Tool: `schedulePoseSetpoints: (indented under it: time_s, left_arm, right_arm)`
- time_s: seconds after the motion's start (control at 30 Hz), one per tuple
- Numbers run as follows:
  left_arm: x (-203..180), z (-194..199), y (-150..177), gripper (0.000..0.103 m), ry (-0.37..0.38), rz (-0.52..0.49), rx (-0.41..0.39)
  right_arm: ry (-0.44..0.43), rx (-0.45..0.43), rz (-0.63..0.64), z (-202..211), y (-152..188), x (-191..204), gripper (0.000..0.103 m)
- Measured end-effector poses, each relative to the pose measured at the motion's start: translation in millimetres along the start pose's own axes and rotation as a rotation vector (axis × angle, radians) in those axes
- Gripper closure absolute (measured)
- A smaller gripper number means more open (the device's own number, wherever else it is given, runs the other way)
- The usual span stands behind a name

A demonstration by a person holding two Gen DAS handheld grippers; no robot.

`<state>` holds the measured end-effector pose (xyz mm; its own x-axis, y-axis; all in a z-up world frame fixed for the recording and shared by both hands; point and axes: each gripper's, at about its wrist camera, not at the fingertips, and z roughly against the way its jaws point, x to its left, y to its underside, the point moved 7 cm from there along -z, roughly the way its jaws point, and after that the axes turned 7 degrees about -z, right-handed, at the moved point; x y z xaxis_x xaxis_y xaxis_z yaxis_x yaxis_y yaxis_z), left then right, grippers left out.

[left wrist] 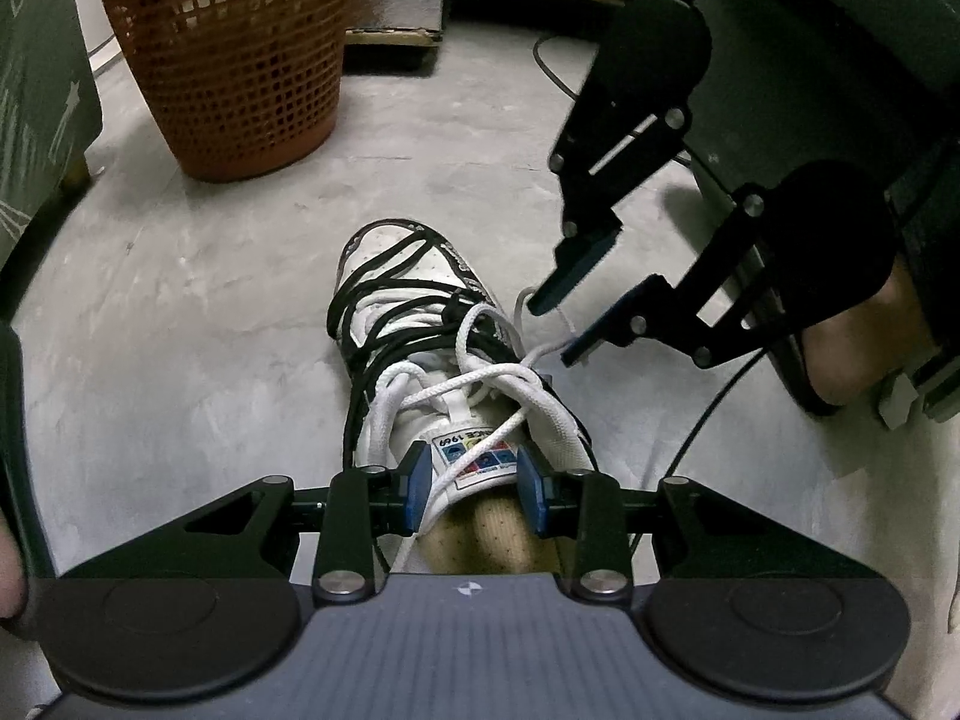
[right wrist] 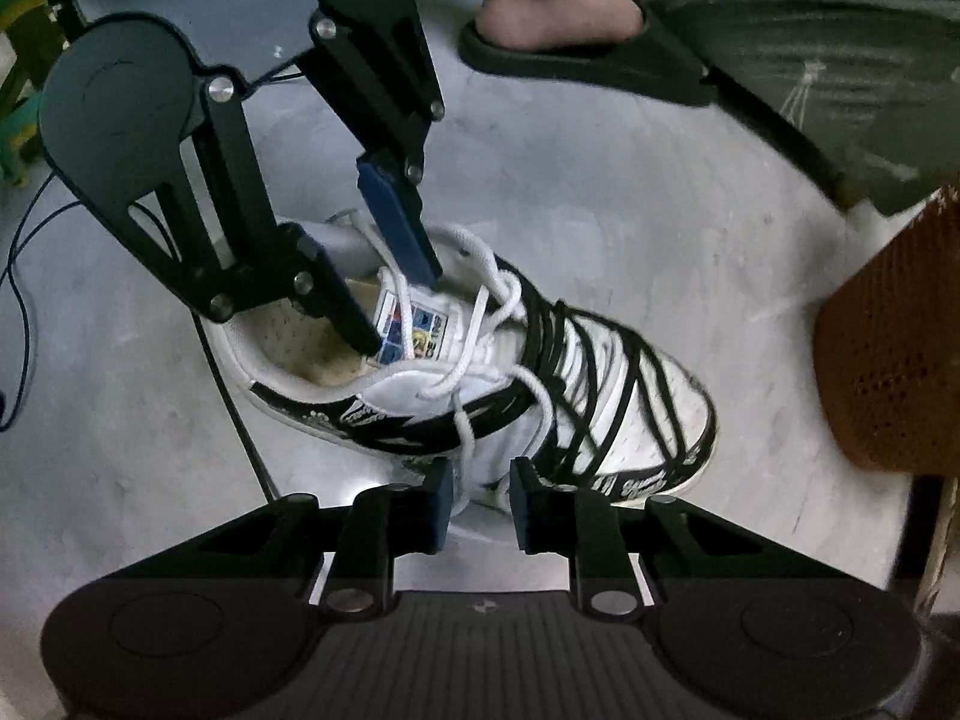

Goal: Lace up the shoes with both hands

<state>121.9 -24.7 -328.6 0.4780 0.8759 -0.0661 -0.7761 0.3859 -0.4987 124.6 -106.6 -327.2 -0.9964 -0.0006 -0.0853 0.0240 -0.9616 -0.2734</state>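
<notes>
A white shoe (left wrist: 420,312) with black markings stands on the grey floor, toe pointing away in the left wrist view. Black lace (right wrist: 600,372) criss-crosses its front, and white lace (left wrist: 480,384) runs loosely through the upper eyelets. My left gripper (left wrist: 475,495) sits at the shoe's opening, its blue pads against both sides of the labelled tongue (left wrist: 474,450), with a white lace strand running between them. My right gripper (right wrist: 480,504) hovers beside the shoe (right wrist: 480,372), jaws apart. In the left wrist view a white lace loop passes between the right gripper's (left wrist: 555,330) fingers without being pinched.
An orange mesh basket (left wrist: 240,60) stands beyond the toe, also seen at the right edge as the basket (right wrist: 894,348). A person's foot in a black slipper (right wrist: 558,6) rests close by. A thin black cable (left wrist: 702,420) lies on the floor.
</notes>
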Motion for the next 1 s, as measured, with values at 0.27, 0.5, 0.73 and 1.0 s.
schedulePoseSetpoints:
  time_s: [0.27,0.5,0.73,1.0]
  left_arm:
    - [-8,2,2,0.069,-0.003,0.019,0.002]
    - [-10,6,4,0.069,-0.006,0.012,0.002]
    - [-12,6,4,0.069,-0.005,0.016,0.006]
    - [-12,6,2,0.069,-0.011,0.010,-0.006]
  right_arm:
    - [-0.012,0.021,-0.068,-6,6,0,0.098]
    - [0.002,0.016,-0.012,-5,-3,2,0.099]
    - [0.004,-0.002,0.033,-1,-10,7,0.099]
    - [-0.013,-0.001,0.016,1,-5,9,0.097]
